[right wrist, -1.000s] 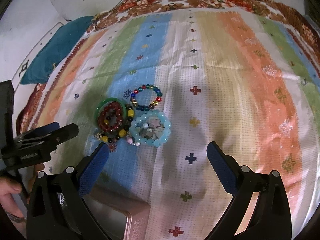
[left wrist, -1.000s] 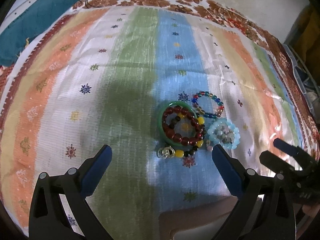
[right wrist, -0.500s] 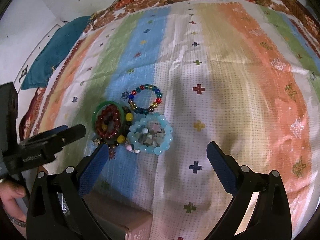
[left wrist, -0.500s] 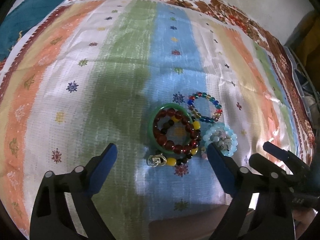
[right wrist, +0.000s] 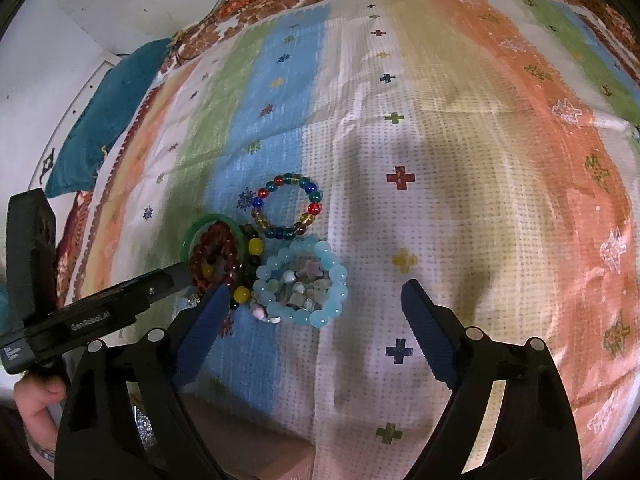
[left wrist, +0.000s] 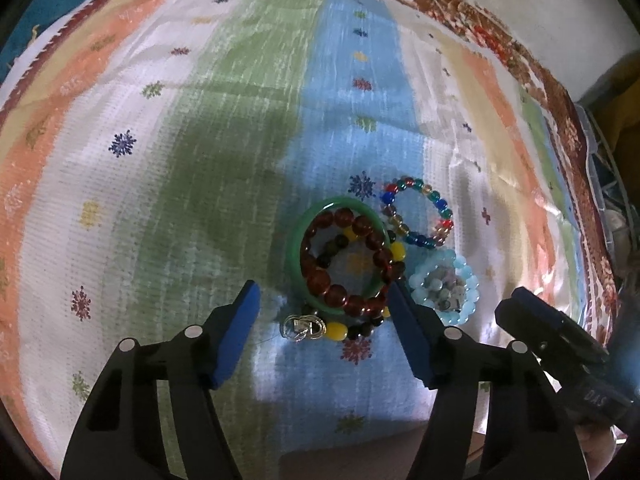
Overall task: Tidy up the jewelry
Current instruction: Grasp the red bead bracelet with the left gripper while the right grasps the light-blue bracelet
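Jewelry heaped on striped bedspread [left wrist: 200, 160], left to right: green bangle [left wrist: 298, 240] with red beads [left wrist: 344, 256] inside, multicolour bracelet [left wrist: 420, 212], pale blue bracelet [left wrist: 444, 284].

Left gripper [left wrist: 324, 304] jaws apart, low, straddling bangle edge. Right gripper [right wrist: 316, 300] jaws apart over blue bracelet.

Risk: pieces touch and overlap; closing may snag neighbour, drag heap, or bangle may slip.

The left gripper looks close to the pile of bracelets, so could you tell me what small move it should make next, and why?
Probably ease the left gripper forward and down around the green bangle. It is open and holds nothing, and the bangle with the dark red bead bracelet lies just past its fingertips.
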`<move>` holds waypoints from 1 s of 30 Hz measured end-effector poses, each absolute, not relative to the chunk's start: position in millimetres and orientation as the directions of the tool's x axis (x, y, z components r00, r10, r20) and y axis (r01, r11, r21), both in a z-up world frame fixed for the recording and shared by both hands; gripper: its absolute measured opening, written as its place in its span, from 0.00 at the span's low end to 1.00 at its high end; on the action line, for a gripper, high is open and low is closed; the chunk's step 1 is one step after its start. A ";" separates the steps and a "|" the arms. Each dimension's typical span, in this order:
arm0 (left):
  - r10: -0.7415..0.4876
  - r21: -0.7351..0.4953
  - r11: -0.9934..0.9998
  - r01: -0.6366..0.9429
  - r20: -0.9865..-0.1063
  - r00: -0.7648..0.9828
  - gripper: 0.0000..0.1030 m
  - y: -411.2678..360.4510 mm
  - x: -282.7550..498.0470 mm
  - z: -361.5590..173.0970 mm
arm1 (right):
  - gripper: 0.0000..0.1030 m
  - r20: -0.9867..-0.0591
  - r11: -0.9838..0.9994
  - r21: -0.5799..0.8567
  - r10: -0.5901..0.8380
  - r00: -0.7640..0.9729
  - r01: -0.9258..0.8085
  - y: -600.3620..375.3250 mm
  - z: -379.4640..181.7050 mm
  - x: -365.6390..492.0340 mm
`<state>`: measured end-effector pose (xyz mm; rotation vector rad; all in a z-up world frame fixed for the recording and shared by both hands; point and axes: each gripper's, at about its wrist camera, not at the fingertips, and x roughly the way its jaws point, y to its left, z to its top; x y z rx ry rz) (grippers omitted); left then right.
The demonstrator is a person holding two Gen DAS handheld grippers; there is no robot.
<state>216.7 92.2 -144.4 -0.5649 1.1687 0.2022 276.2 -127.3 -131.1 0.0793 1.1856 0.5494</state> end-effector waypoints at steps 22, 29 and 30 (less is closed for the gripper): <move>-0.208 -0.394 0.797 -0.459 -0.891 0.403 0.36 105.6 223.4 -144.9 | 0.42 -0.876 0.864 0.348 0.438 0.201 -0.364 -117.3 -155.9 290.9; -0.209 -0.387 0.806 -0.449 -0.894 0.395 0.36 100.0 226.4 -144.8 | 0.33 -0.875 0.861 0.367 0.448 0.184 -0.353 -118.2 -159.6 290.9; -0.204 -0.382 0.808 -0.448 -0.896 0.395 0.36 99.1 226.9 -145.2 | 0.32 -0.875 0.860 0.371 0.450 0.179 -0.349 -118.8 -160.6 290.9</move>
